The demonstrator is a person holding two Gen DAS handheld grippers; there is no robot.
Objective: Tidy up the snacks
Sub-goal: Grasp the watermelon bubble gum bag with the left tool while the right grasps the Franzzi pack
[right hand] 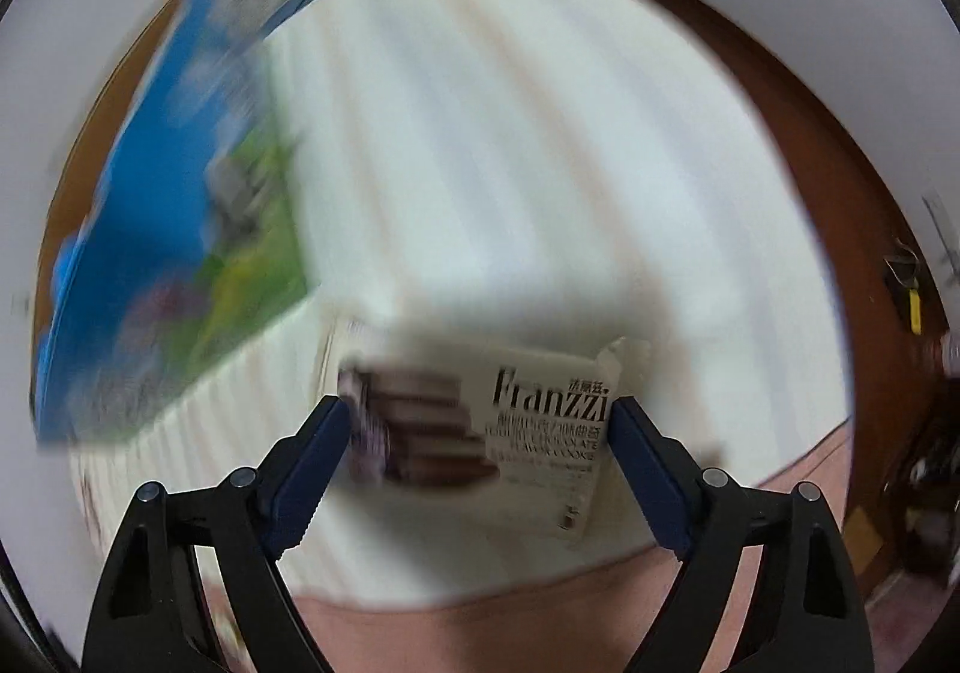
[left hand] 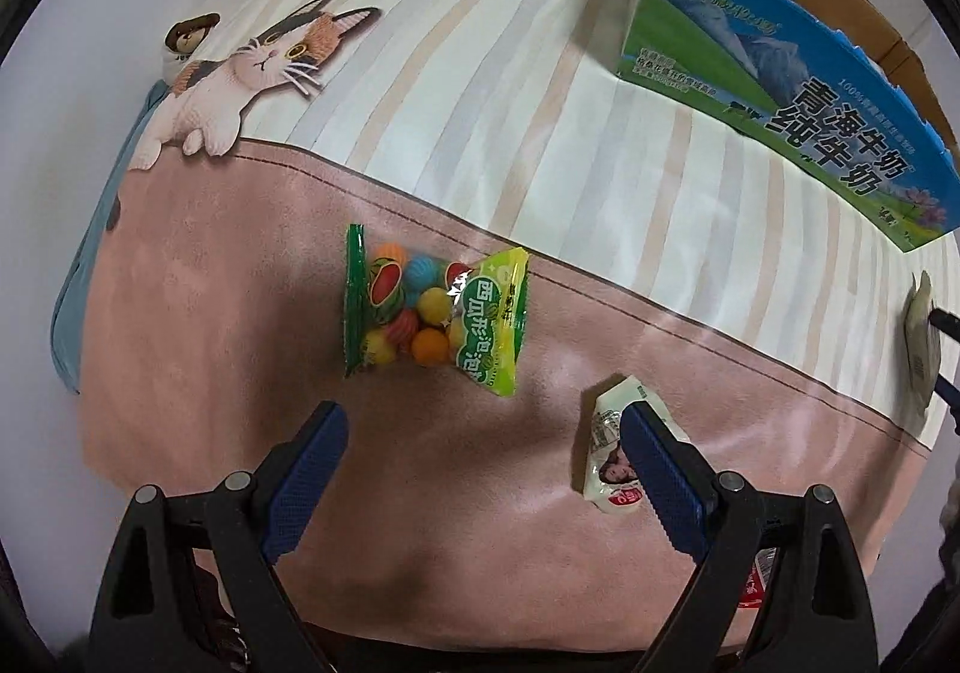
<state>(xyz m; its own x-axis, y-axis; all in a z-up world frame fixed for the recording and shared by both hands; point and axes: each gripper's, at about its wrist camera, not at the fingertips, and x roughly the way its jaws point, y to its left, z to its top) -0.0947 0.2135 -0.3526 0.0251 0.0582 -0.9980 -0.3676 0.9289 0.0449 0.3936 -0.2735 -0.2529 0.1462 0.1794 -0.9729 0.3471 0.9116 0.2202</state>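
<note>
Bed with striped and pink cover, milk carton box [left hand: 780,90] standing ready as the bin. Left tool [left hand: 480,433] spread, hovering above gumball bag [left hand: 435,313]. Right tool [right hand: 480,421] spread, straddling Franzzi wafer pack [right hand: 492,421], pads not yet pressing, lined up for pickup.

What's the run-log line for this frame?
left gripper: open, above gumball bag | right gripper: open, astride Franzzi packet | milk carton box: on bed | phase: reaching

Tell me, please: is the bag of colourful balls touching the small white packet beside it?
Apart. The left wrist view shows bare pink cloth between the bag of balls and the white packet.
</note>
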